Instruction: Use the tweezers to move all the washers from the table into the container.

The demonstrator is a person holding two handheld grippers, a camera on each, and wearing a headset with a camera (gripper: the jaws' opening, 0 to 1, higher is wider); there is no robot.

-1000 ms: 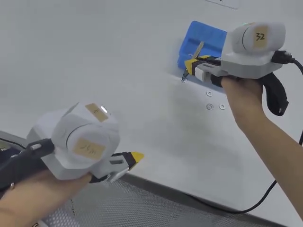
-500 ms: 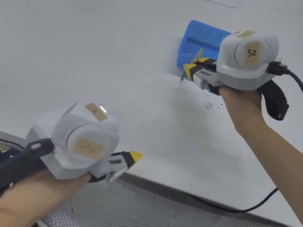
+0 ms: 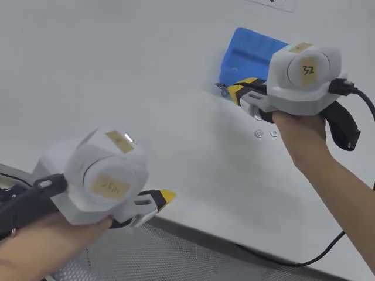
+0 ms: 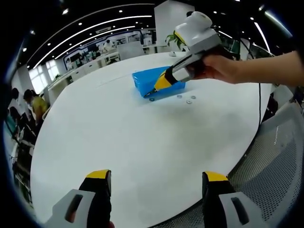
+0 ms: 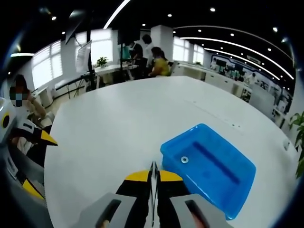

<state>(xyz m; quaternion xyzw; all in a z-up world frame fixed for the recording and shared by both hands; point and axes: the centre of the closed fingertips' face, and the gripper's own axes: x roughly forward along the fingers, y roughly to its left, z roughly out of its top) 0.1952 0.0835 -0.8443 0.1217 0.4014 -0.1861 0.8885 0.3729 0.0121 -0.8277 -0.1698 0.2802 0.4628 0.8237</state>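
Observation:
My right gripper is shut on thin metal tweezers, whose tips point at the near left corner of the blue container. One washer lies inside the container. Three washers lie on the white table just beside the container, under the right gripper; two of them are seen from the head. Whether the tweezer tips hold a washer is too small to tell. My left gripper is open and empty, low at the table's near edge.
The round white table is bare between the two grippers. A perforated metal surface lies below its near edge. A black cable trails from the right gripper across the table. People and desks stand far behind.
The right gripper has shifted a little left and rolled, and the tweezer tips have risen from the table toward the container's corner. The left gripper has stayed put.

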